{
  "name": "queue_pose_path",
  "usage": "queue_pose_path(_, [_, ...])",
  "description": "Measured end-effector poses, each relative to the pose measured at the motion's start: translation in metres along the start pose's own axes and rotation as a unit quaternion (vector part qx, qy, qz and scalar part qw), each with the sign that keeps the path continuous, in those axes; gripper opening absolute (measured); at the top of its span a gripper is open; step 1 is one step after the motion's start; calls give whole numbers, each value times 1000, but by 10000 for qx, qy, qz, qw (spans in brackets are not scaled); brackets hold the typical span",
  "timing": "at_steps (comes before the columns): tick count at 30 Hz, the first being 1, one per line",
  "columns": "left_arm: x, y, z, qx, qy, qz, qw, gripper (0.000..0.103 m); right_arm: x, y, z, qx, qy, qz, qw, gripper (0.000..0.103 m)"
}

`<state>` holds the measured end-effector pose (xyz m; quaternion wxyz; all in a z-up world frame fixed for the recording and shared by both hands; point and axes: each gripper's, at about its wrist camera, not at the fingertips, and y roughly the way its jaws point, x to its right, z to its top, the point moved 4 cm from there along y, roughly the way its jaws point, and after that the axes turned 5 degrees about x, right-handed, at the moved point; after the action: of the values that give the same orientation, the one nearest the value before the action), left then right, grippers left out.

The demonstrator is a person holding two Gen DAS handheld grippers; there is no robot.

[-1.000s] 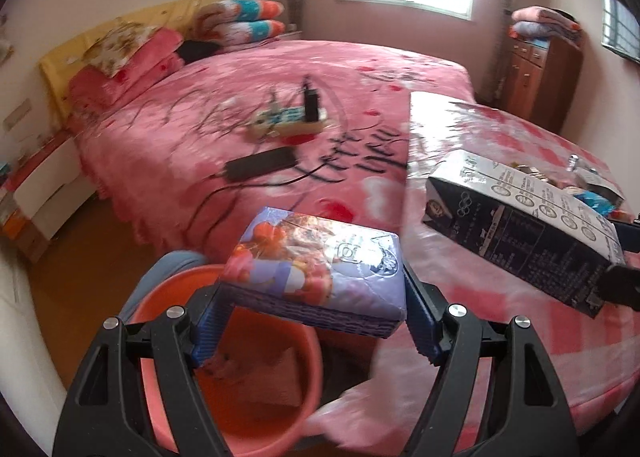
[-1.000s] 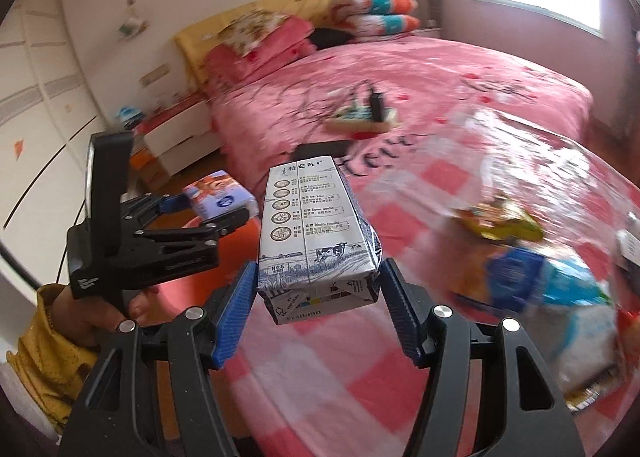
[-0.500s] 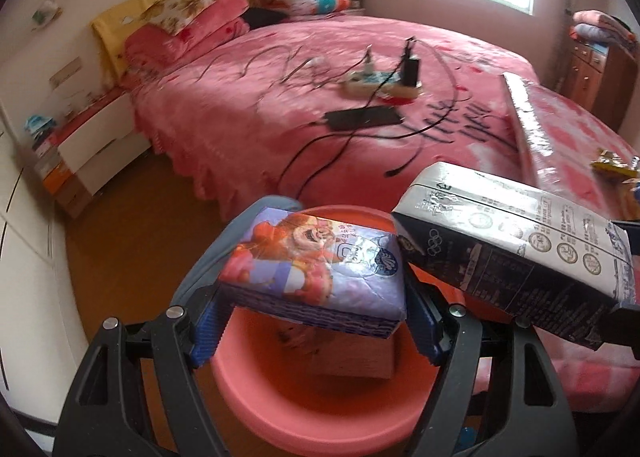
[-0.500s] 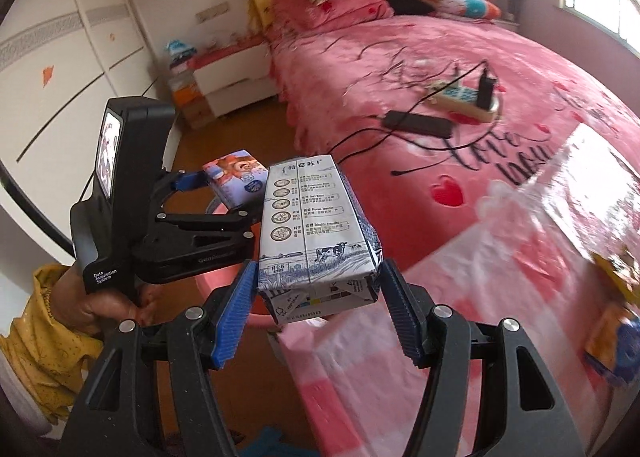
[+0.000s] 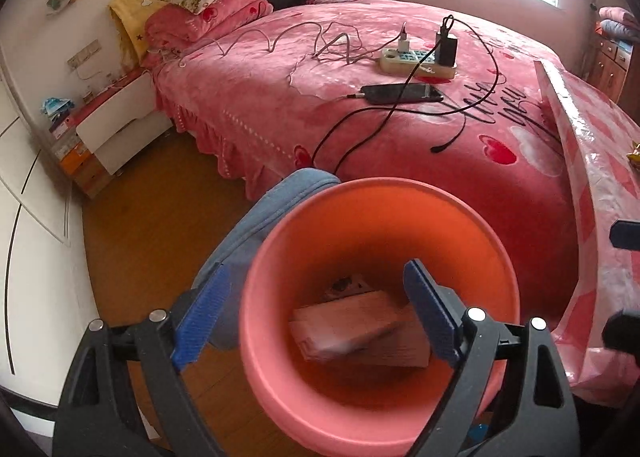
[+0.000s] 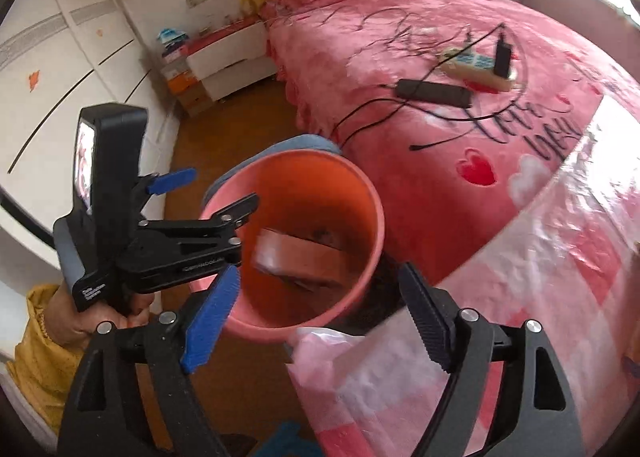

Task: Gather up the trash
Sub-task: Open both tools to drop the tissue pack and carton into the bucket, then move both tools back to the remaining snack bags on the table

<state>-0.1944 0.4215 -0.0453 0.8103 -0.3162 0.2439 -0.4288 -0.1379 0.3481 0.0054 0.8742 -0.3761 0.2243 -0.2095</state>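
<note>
A pink plastic bucket stands on the wooden floor beside the bed; it also shows in the right wrist view. Blurred boxes lie or fall inside it, seen too in the right wrist view. My left gripper is open and empty just above the bucket's mouth; it shows from the side in the right wrist view. My right gripper is open and empty, over the bucket's near rim and the table corner.
A pink bed holds a power strip, a phone and cables. A table with a pink checked plastic cover stands at right. A blue cushion lies behind the bucket. White wardrobe at left.
Both grippers swung from the table to over the bucket and opened. The tissue pack left my left gripper and the milk carton left my right; both now sit blurred inside the bucket.
</note>
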Motion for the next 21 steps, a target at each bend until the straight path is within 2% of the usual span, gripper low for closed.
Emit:
queue_pose_path(6, [21,-8,11,178,174,-73,9997,89,22,-24,-3,237,369,-230,9988,82])
queue_pose_path(14, [66,-27,27,402,535,-364,9971,89,48,-54,-16,406,706,-581,9950,83])
queue_pose_path(16, [76,-31,31,451,592,-431,9963,89,53,-61,-19,451,782,-616,9940,90])
queue_pose_path(21, [103,-44,38,584,816,-593,9932,89,62,-83,-27,640,907,-748,9910,90])
